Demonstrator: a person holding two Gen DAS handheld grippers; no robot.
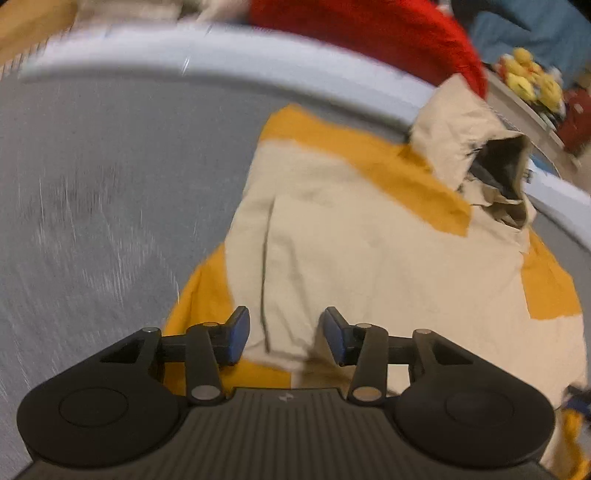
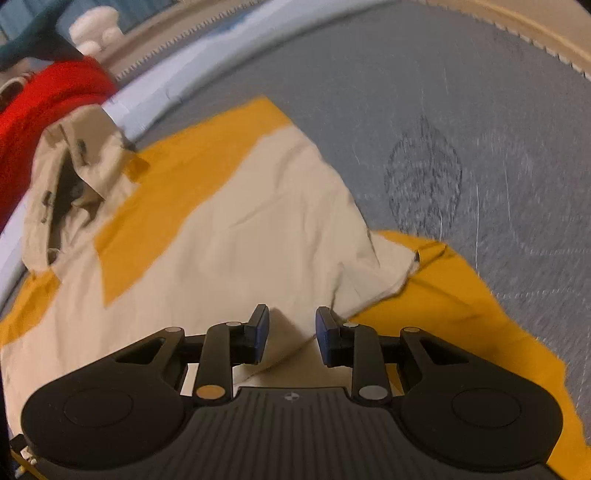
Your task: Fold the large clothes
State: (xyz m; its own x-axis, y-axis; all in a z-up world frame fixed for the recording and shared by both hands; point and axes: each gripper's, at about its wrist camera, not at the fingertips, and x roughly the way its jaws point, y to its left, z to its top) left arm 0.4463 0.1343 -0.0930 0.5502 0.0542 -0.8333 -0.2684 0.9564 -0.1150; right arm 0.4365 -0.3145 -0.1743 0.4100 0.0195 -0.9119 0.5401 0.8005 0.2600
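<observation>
Both tongs open over the hem end of a beige-and-yellow hooded jacket, nothing gripped.

Nearest us, left gripper hangs with jaws parted wide above the jacket, a raised fold of beige cloth between the blue pads but not pinched; right gripper likewise, gap a little narrower, a cloth ridge running up between its pads. Jacket lies spread on the grey mat, a yellow sleeve trailing out to one side, hood at the far end against the pale blue border. Beyond, a red garment. Frames blurred. We judge the next grab wants both layers of cloth taken evenly, low, before lifting toward the hood.
</observation>
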